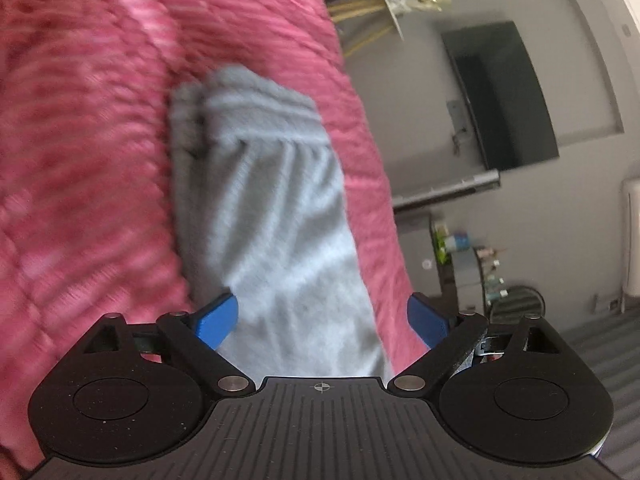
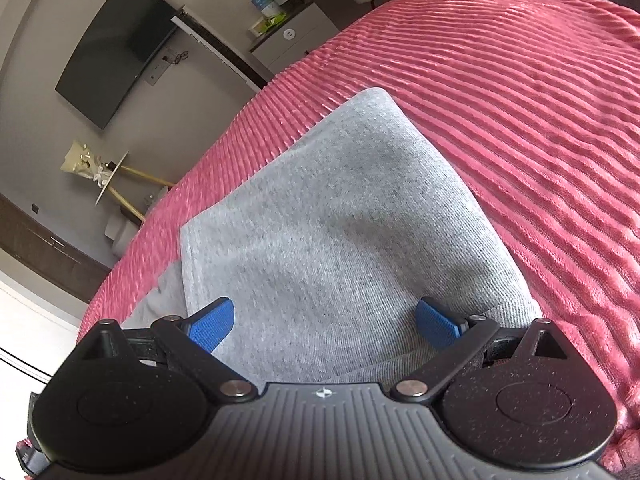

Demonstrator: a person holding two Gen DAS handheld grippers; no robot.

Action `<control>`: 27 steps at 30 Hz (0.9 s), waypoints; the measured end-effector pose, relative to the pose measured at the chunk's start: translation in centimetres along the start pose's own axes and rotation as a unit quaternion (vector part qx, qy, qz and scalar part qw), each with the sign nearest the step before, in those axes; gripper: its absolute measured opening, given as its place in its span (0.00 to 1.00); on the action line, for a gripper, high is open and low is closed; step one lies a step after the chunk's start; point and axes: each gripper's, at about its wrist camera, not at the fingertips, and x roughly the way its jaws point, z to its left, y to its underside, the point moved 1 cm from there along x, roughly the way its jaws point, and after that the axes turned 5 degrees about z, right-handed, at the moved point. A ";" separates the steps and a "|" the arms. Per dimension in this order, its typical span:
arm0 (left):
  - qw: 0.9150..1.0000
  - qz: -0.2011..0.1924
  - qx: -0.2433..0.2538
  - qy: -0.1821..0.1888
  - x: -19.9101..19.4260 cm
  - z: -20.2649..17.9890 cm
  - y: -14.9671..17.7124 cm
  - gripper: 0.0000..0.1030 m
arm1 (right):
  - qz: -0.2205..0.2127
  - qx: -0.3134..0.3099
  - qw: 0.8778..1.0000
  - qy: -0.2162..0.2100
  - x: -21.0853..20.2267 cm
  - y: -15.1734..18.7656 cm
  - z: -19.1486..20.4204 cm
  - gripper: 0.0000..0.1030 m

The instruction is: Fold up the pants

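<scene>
Spread tongs (image 2: 325,322) over folded pants (image 2: 340,216)

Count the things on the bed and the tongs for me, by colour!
Grey: 1, the folded pants
Pink: 1, the bedspread
Black with blue tips: 2, the left tongs and the right tongs, both open
Total: 4

A pink ribbed bedspread (image 2: 520,100) covers the bed in front of me. Past its far edge, a dark flat television (image 1: 502,94) hangs on the grey wall (image 2: 36,40), with a long soundbar (image 1: 448,188) mounted just beneath it. Near it stands a small round side table (image 2: 112,178) on gold legs, carrying a wrapped bouquet (image 2: 82,162).
</scene>
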 end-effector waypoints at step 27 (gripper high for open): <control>0.998 -0.026 0.029 -0.049 2.4 2.0 -3.9 0.93 | -0.009 -0.020 0.999 0.026 0.8 0.1 0.6 0.95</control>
